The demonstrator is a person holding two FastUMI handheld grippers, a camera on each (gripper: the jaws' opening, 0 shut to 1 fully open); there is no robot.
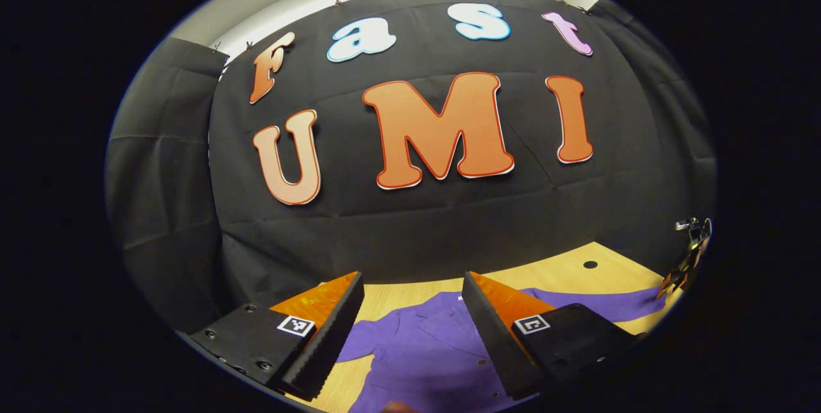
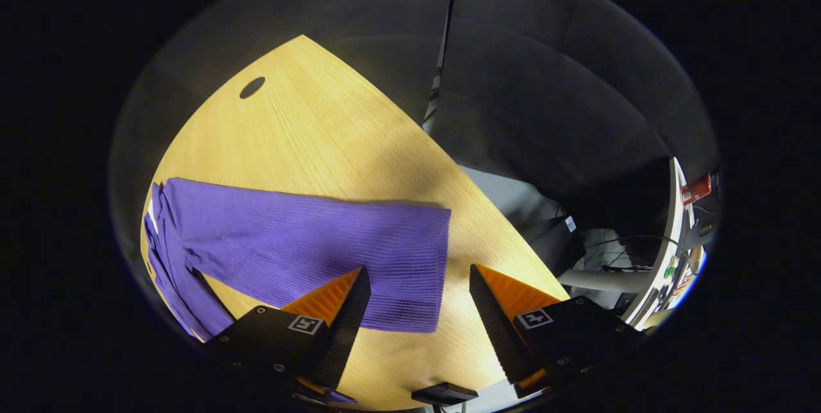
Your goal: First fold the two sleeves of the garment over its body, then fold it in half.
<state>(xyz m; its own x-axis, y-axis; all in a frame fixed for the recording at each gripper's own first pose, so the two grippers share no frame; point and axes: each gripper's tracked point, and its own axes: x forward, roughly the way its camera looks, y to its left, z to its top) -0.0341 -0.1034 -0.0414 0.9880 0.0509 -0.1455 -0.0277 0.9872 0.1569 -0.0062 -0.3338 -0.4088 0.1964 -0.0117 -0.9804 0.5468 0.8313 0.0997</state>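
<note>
One purple garment (image 1: 423,355); two tools (image 1: 414,310) (image 2: 420,301), both spread.

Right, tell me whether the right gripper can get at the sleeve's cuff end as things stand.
Probably yes. The right gripper is open just above the sleeve, which lies flat on the table; the cuff edge sits between its fingers with nothing in the way.
</note>
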